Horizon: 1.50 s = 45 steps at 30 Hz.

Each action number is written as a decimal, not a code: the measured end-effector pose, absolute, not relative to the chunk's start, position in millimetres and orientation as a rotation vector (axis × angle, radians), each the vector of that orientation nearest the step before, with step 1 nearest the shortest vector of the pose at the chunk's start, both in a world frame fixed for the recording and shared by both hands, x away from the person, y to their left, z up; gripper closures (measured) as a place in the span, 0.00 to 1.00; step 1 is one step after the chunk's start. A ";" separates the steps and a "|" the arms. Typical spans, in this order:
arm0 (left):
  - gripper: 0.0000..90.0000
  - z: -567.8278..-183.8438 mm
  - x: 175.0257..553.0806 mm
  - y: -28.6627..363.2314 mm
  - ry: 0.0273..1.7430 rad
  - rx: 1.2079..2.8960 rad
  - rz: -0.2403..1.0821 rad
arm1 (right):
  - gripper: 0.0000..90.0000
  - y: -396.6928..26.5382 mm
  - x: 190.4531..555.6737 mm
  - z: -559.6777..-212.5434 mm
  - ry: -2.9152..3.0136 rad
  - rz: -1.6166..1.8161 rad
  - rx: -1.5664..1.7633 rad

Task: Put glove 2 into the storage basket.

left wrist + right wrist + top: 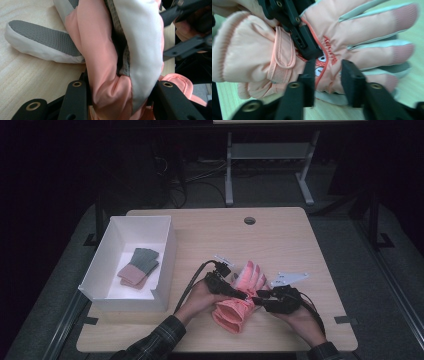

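Observation:
A pink padded glove (248, 276) with white and grey trim lies near the table's front edge, fingers pointing away, cuff toward the person. My left gripper (242, 294) comes in from the left across its wrist. In the left gripper view the bunched pink and white fabric (100, 37) fills the gap of the left gripper (120, 91), whose jaws squeeze it from both sides. My right gripper (259, 296) sits at the glove's right side. In the right gripper view the right gripper (328, 75) stands open at the glove's (362, 30) near edge, below the left gripper's black jaw (298, 33).
A white open box (167, 252) stands at the table's left with a folded grey and pink item (139, 266) inside. A round cable hole (249, 220) sits near the table's far edge. Bare wood lies beyond the glove and to its right.

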<state>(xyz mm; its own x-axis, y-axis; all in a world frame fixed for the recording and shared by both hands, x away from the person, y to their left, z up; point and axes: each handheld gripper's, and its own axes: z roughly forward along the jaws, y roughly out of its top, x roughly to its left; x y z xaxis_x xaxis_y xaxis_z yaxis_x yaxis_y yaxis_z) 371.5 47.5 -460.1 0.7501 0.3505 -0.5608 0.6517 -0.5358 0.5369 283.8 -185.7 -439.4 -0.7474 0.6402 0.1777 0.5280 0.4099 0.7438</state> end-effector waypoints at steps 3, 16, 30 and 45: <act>0.67 -456.0 370.8 48.0 0.749 2.170 -0.512 | 0.54 -193.5 278.6 -433.1 2.482 1.293 1.056; 0.69 -435.5 371.1 60.5 0.752 2.125 -0.485 | 0.15 -216.3 278.0 -446.0 2.436 1.243 1.212; 0.69 -388.6 374.2 87.0 0.792 2.073 -0.405 | 0.10 -221.2 273.1 -455.2 2.407 1.161 1.227; 0.69 -324.6 383.5 128.5 0.818 2.032 -0.312 | 0.10 -224.3 275.5 -460.5 2.381 1.140 1.259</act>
<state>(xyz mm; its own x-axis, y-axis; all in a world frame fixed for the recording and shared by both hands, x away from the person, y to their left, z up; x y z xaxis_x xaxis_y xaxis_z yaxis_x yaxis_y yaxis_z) 383.5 128.5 -324.6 0.7496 0.4301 -0.5030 0.6558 -0.3799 0.6524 275.5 -224.3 -460.5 -0.6105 0.7764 0.1566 0.6089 0.3336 0.7197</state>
